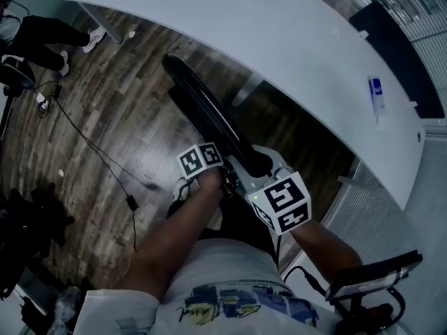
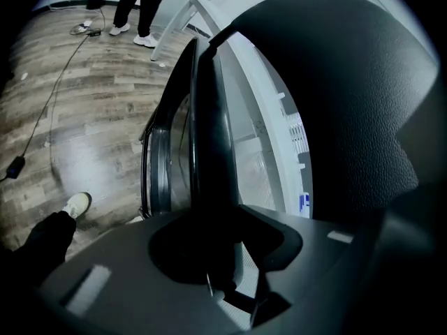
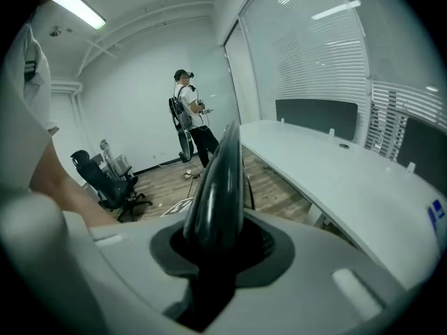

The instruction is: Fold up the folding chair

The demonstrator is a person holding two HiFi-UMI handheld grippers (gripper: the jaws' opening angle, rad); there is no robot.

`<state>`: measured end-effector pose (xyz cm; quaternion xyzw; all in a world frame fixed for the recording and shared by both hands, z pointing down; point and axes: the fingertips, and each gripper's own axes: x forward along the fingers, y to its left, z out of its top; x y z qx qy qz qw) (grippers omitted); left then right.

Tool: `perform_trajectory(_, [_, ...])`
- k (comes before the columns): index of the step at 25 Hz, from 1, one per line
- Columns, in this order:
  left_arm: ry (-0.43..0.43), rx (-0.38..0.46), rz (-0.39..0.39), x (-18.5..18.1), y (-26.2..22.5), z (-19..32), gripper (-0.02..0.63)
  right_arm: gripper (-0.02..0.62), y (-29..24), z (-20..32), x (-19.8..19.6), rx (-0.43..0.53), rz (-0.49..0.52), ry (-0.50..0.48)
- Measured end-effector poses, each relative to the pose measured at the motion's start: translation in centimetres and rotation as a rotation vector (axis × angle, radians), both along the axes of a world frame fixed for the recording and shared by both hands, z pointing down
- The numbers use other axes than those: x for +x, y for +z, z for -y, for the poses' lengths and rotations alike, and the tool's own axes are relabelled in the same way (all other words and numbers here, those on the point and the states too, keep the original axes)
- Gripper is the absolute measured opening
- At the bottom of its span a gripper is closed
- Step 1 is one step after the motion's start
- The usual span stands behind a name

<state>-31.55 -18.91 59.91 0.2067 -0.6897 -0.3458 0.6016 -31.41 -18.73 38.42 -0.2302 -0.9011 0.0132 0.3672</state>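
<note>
Left gripper (image 2: 209, 239) clamped the glossy black folding chair (image 1: 202, 107) mid-frame, right gripper (image 3: 213, 246) clamped it alongside, curved white desk (image 1: 279, 40) above.

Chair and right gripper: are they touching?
Touching. In the right gripper view, the right gripper has its jaws clamped on the chair, gripping its black edge.

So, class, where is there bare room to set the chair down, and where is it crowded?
Bare floor lies between the cable and the chair, up to the desk. The desk top is bare apart from a small blue item. Crowded: dark gear at lower left, by the cable.
</note>
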Motion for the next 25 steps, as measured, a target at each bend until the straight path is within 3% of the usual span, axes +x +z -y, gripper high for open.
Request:
perform_trajectory(6, [-0.075,-0.003,-0.010,-0.9,0.9,3.1,0.133,0.083,0.9,3.3,-1.0,-0.001,0.001,-0.077])
perform_trajectory(11, [-0.125,-0.009,-0.038,-3.3,2.4,8.6,0.133,0.083,2.4,8.8,-3.8,-0.013,-0.017,-0.134])
perform_trajectory(16, [-0.164,0.001,-0.056,-2.7,2.7,8.9,0.133,0.083,2.5,9.2,-3.2,-0.015,-0.004,-0.193])
perform_trajectory(21, [-0.187,-0.025,-0.069,-4.0,3.5,13.2,0.132,0.083,3.4,14.2,-4.8,-0.043,-0.006,-0.209])
perform_trajectory(25, [-0.185,-0.035,-0.075,-4.4,3.4,13.9,0.133,0.083,3.3,15.2,-5.4,-0.045,-0.004,-0.218])
